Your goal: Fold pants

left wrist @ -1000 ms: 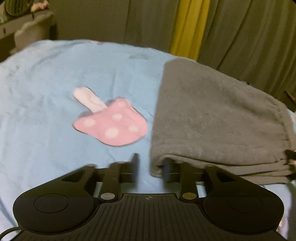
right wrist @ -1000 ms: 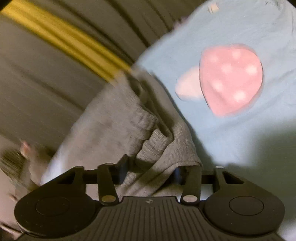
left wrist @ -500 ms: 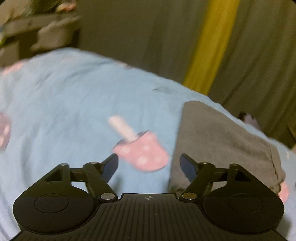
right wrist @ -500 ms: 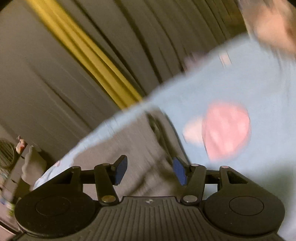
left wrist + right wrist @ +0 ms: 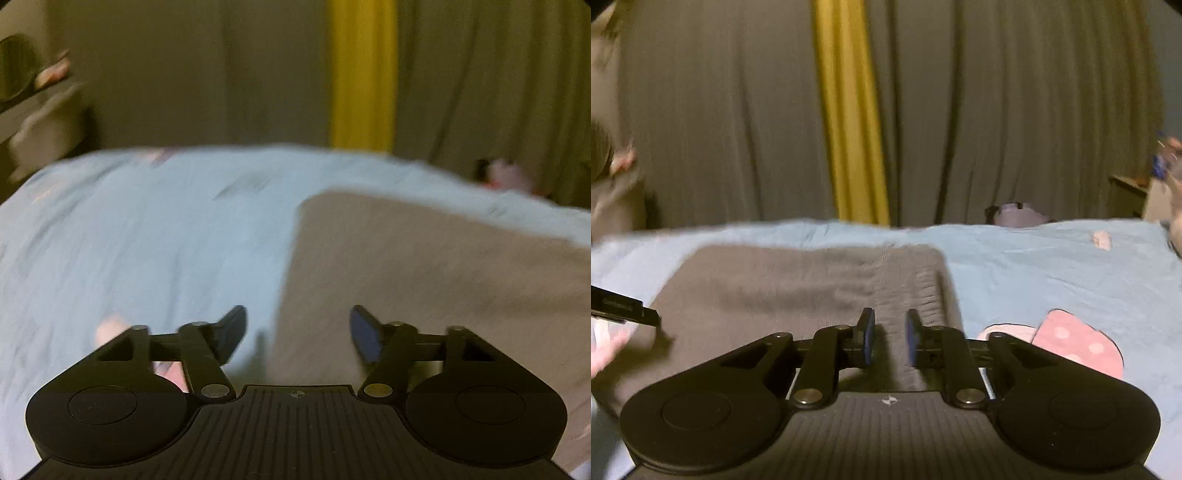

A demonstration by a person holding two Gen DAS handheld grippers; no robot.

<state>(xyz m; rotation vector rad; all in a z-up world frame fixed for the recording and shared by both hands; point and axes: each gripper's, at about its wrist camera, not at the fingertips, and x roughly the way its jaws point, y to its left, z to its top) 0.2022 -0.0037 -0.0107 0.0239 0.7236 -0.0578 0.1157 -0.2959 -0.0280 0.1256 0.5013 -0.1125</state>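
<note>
The pants (image 5: 812, 295) are lying folded into a flat grey rectangle on the blue blanket (image 5: 1052, 273), which is covering the bed. In the right wrist view they are filling the middle and the 9 o'clock side, their far edge running straight across with a rounded corner toward 1 o'clock. In the left wrist view, which is smeared with blur, they are taking up the 3 o'clock side, with bare blanket stretching out toward 9 o'clock.

The left gripper (image 5: 297, 334) is hovering over the near left edge of the pants, its jaws spread wide and closing slightly, with nothing pinched between them. The right gripper (image 5: 889, 338) is hanging above the near part of the pants, its jaws closing to a narrow gap, and no cloth is caught between the pads.

A pink mushroom (image 5: 1075, 343) with pale dots is showing on the blanket at 4 o'clock of the right gripper, just beside the pants' right edge. At 9 o'clock in the right view the tip of a black tool is reaching in over the pants. Grey curtains (image 5: 1015, 110) with a yellow strip (image 5: 849, 110) are hanging behind the bed at 12 o'clock.
</note>
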